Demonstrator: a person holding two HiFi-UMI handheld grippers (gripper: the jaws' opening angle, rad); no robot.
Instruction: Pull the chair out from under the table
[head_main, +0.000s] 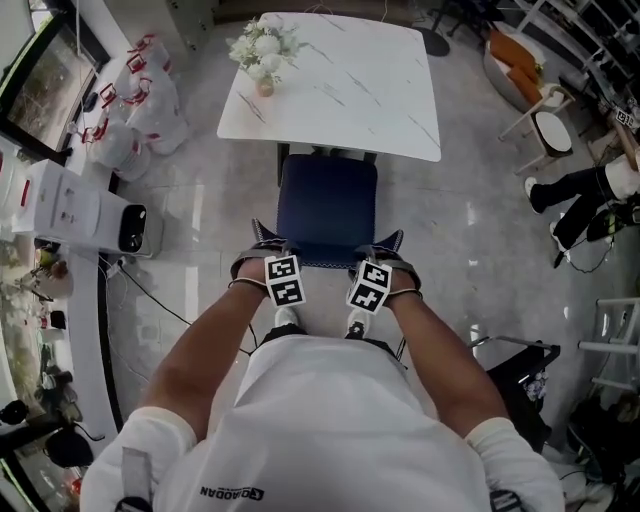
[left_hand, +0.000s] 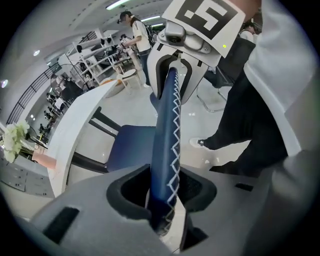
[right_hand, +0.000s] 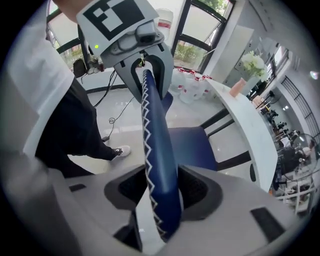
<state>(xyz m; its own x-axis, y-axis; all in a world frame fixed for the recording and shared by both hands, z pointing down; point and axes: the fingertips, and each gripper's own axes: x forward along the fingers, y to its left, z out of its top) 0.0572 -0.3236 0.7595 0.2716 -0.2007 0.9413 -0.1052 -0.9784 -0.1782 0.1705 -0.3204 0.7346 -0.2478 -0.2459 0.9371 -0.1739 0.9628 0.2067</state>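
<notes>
Jaws astride chair (head_main: 327, 205), seat toward table (head_main: 350, 90)

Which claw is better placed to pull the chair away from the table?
Neither clearly. The left claw and the right claw each straddle the backrest near its own corner, jaws open, not yet gripping. Closing both and pulling together seems best.

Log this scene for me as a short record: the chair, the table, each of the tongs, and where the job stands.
chair: blue chair, front of its seat at the table's near edge
table: white marbled table, with a vase of white flowers at its far left corner
backrest: blue backrest with white zigzag stitching, nearest the person
left tongs: open, astride the backrest
right tongs: open, astride the backrest
stage: backrest not yet gripped, chair not yet pulled out
</notes>
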